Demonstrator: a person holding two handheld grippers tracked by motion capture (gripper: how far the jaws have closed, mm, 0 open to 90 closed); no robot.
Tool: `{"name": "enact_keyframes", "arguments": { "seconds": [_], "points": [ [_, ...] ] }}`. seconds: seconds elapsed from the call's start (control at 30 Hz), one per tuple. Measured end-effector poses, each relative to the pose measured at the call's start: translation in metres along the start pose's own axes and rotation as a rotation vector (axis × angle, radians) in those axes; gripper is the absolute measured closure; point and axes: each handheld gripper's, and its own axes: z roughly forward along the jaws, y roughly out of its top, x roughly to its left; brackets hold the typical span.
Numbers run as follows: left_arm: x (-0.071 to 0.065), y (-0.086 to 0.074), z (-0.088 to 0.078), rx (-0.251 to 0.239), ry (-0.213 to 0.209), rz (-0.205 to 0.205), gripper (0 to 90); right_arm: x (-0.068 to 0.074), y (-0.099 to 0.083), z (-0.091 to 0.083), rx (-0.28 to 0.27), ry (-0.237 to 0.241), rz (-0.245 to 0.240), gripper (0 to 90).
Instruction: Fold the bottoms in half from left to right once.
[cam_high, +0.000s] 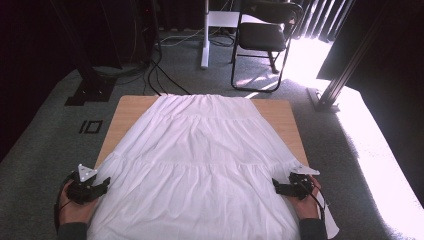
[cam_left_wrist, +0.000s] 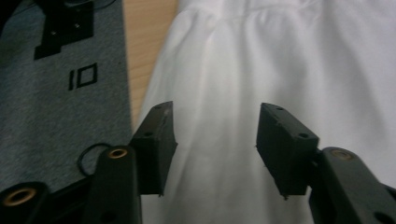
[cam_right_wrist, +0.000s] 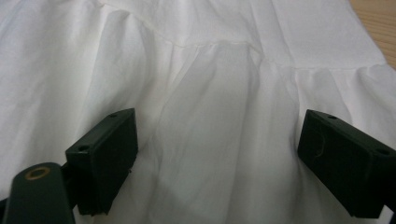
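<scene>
A white tiered skirt (cam_high: 200, 160) lies spread flat over a wooden table (cam_high: 130, 107), waistband at the far end and hem toward me. At the skirt's near left edge, my left gripper (cam_high: 102, 184) is held in a hand with its jaws pointing right. In the left gripper view its jaws (cam_left_wrist: 215, 140) stand apart over the skirt (cam_left_wrist: 280, 60), not pinching it. My right gripper (cam_high: 277, 187) is at the near right edge, jaws pointing left. In the right gripper view it (cam_right_wrist: 217, 158) is wide open above the gathered cloth (cam_right_wrist: 210, 70).
Grey carpet surrounds the table, with a "10" mark (cam_high: 91, 126) at the left. Beyond the far edge are a black chair (cam_high: 267, 35), a white post (cam_high: 205, 40), cables (cam_high: 155, 75) and black frame feet (cam_high: 90, 92). Bright sunlight falls at the right.
</scene>
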Motion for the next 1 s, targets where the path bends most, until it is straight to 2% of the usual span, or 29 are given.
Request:
{"name": "enact_keyframes", "arguments": {
  "seconds": [0.03,0.07,0.13,0.17,0.23,0.3,0.33,0.43,0.5,0.53,0.57,0.67,0.73,0.8,0.87,1.0],
  "points": [
    [0.0,0.0,0.0,0.0,0.0,0.0,50.8,0.0,0.0,0.0,0.0,0.0,0.0,12.0],
    [0.005,-0.005,0.001,0.008,0.019,-0.017,50.8,0.0,0.0,0.0,0.0,0.0,0.0,12.0],
    [0.009,-0.008,0.001,0.013,0.02,-0.028,57.4,0.0,0.0,0.0,0.0,0.0,0.0,12.0],
    [0.01,-0.009,0.002,0.018,0.021,-0.029,63.1,0.0,0.0,0.0,0.0,0.0,0.0,12.1],
    [0.01,-0.01,0.005,0.036,0.047,-0.017,65.3,0.0,0.0,0.0,0.0,0.0,0.0,12.1],
    [0.011,-0.011,0.008,0.037,0.074,-0.021,63.6,0.0,0.0,0.0,0.0,0.0,0.0,12.1],
    [0.013,-0.012,0.008,0.032,0.092,-0.038,59.7,0.0,0.0,0.0,0.0,0.0,0.0,12.1],
    [0.019,-0.014,0.007,0.009,0.099,-0.087,52.0,0.0,0.0,0.0,0.0,0.0,0.0,12.1],
    [0.022,-0.016,0.009,0.01,0.064,-0.108,46.9,0.0,0.0,0.0,0.0,0.0,0.0,12.1],
    [0.023,-0.016,0.01,0.026,0.058,-0.11,42.1,0.0,0.0,0.0,0.0,0.0,0.0,12.1],
    [0.024,-0.017,0.013,0.042,0.049,-0.118,42.1,0.0,0.0,0.0,0.0,0.0,0.0,12.1],
    [0.029,-0.02,0.015,0.023,-0.001,-0.18,42.4,0.0,0.0,0.0,0.0,-0.001,0.0,12.2],
    [0.031,-0.022,0.015,0.019,-0.019,-0.198,43.2,0.0,0.0,0.0,0.0,-0.001,0.0,12.1],
    [0.03,-0.022,0.015,0.013,-0.032,-0.193,47.5,0.0,0.0,0.0,0.0,0.0,0.0,12.1],
    [0.027,-0.021,0.014,0.012,-0.033,-0.168,51.9,0.0,0.0,0.0,0.0,0.0,0.0,12.2],
    [0.024,-0.02,0.013,0.013,-0.068,-0.151,68.8,0.0,0.0,0.0,0.0,0.0,0.0,12.2]
  ]
}}
